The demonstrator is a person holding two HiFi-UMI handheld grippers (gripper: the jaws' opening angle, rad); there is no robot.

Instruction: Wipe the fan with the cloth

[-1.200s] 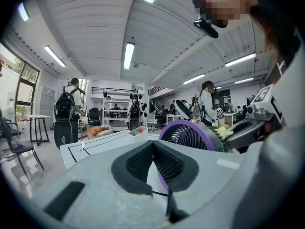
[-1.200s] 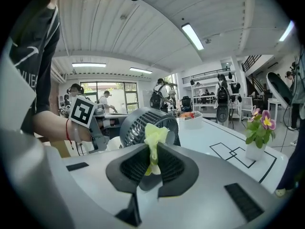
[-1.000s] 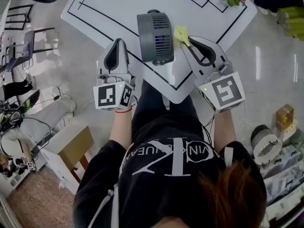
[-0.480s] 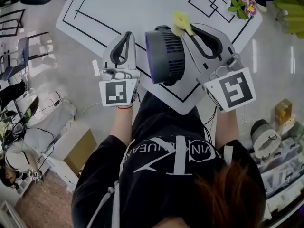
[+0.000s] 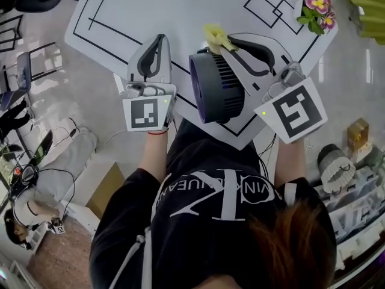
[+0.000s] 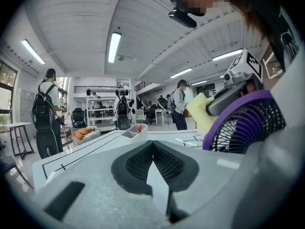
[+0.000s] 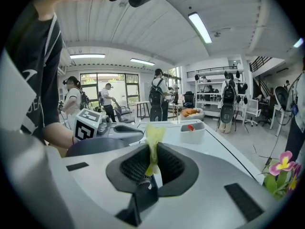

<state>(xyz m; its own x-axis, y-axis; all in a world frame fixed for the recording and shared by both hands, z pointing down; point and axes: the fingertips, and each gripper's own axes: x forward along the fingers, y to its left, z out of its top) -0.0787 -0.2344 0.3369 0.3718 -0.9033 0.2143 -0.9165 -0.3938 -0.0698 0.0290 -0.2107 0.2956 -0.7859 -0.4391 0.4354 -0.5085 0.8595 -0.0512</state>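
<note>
The dark fan [image 5: 216, 89] with a purple grille stands near the white table's [image 5: 180, 5] front corner, between my two grippers. My right gripper [image 5: 225, 41] is shut on a yellow cloth [image 5: 216, 36], which lies against the fan's far upper rim. In the left gripper view the cloth [image 6: 200, 113] sits on top of the purple fan [image 6: 248, 128]. The right gripper view has the cloth [image 7: 153, 137] pinched upright in the right gripper [image 7: 153, 149], beside the fan's dark body [image 7: 97, 146]. My left gripper [image 5: 160, 39] is shut and empty, left of the fan. The left gripper [image 6: 152, 144] holds nothing.
A flower [image 5: 319, 8] stands at the table's far right corner. A small white tray [image 7: 193, 131] sits farther out on the table. Black lines mark the tabletop. Several people stand among desks and chairs beyond. Boxes and clutter lie on the floor to either side.
Both grippers have moved farther over the table on either side of the fan. The cloth went from the fan's right side to its far rim. The fan now shows more of its rim.
</note>
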